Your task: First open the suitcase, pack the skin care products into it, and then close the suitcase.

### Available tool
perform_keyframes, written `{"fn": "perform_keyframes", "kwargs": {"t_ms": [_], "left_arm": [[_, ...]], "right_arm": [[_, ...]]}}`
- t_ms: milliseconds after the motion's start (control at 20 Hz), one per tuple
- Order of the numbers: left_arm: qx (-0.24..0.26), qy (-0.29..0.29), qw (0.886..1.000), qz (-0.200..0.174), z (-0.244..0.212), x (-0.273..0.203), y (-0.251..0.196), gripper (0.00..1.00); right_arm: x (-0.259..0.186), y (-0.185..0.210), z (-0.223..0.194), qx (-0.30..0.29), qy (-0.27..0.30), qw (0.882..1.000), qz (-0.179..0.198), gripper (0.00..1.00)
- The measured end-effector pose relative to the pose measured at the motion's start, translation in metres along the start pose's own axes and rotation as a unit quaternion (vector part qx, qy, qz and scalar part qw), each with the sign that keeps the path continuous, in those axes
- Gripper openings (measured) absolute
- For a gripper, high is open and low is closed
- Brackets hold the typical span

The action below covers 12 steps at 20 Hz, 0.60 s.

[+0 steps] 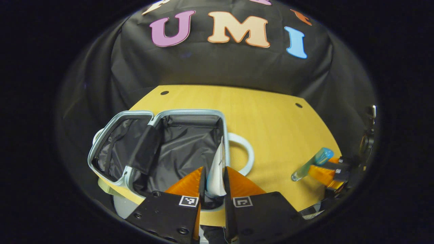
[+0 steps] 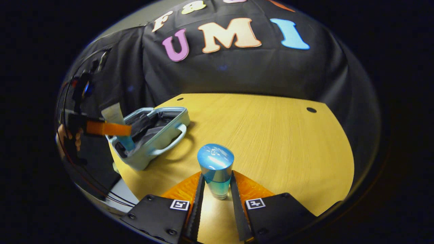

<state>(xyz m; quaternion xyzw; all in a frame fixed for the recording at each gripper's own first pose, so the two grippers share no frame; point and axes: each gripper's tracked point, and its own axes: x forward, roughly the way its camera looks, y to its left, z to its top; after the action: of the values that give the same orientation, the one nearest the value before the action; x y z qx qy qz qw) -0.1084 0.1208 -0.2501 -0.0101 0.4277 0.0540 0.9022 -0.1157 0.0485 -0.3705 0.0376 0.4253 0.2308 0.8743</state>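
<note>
Glossy blue-capped bottle (image 2: 216, 173), cylindrical, stands upright, pinched in my right claw (image 2: 217, 196); my left claw (image 1: 214, 184) clamps a flat white tube (image 1: 217, 169) upright over the black-lined suitcase (image 1: 162, 142) on the wooden bench (image 1: 278, 128).

The left gripper (image 1: 214, 184) sits at bottom centre of the left gripper view, fingers pinched on a tube. The right gripper (image 2: 217, 189), bottom centre of the right gripper view, clamps a bottle.

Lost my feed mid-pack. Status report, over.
Left gripper shut on white tube, over the open suitcase. Right gripper shut on blue bottle, above the table. Nothing in the way.
</note>
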Motion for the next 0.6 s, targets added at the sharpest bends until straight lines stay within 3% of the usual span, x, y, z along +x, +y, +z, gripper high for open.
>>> {"fn": "perform_keyframes", "kwargs": {"t_ms": [100,250,450,600], "left_arm": [[-0.004,0.032,0.999,0.006,-0.01,0.008,0.022,0.23],[-0.009,0.079,0.997,-0.001,-0.023,0.03,0.044,0.23],[-0.019,0.12,0.993,-0.014,-0.041,0.058,0.059,0.23],[-0.025,0.117,0.992,-0.034,-0.037,0.066,0.064,0.24]], "right_arm": [[-0.005,0.016,0.009,0.042,0.011,0.999,0.005,0.46],[-0.009,0.042,0.023,0.041,0.021,0.999,0.011,0.45],[-0.013,0.11,0.049,0.062,0.048,0.994,0.081,0.46],[-0.003,0.161,0.06,0.087,0.072,0.986,0.124,0.45]]}}
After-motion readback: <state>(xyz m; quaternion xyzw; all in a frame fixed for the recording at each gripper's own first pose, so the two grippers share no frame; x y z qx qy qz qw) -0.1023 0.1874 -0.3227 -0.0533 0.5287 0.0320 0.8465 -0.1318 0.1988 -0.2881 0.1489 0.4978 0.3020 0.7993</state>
